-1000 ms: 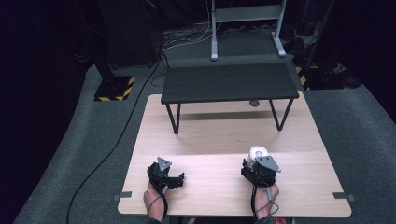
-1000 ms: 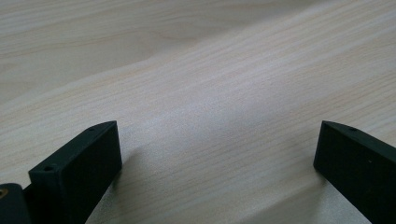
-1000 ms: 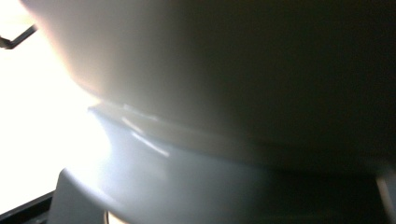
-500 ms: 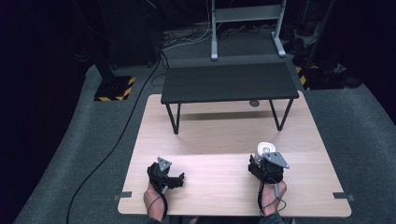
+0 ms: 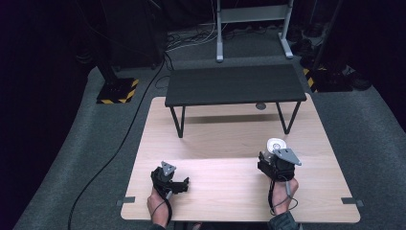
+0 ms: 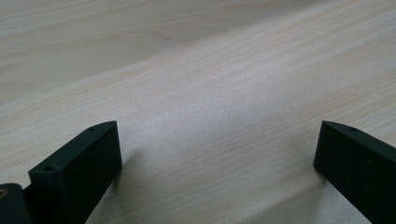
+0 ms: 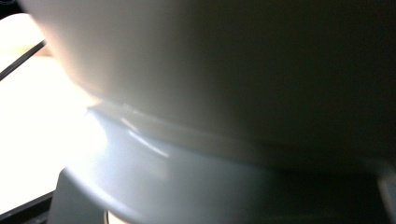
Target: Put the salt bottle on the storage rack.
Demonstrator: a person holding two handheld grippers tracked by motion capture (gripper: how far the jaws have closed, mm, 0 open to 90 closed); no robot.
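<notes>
White round dish on the desk, right half, touching or just ahead of the right gripper. In the right gripper view, pale curved wall of the dish pressed close to the lens; jaws hidden, so opening cannot be told. Left gripper low over bare wood near the front edge, jaws wide apart, holding nothing.

Risk, as judged: dish shoved or tipped by a blind advance, glazed surface likely slippery under a partial hold.

Surroundings: small black table standing across the far half, well apart from the dish; cable on the floor. Nothing between the grippers.
</notes>
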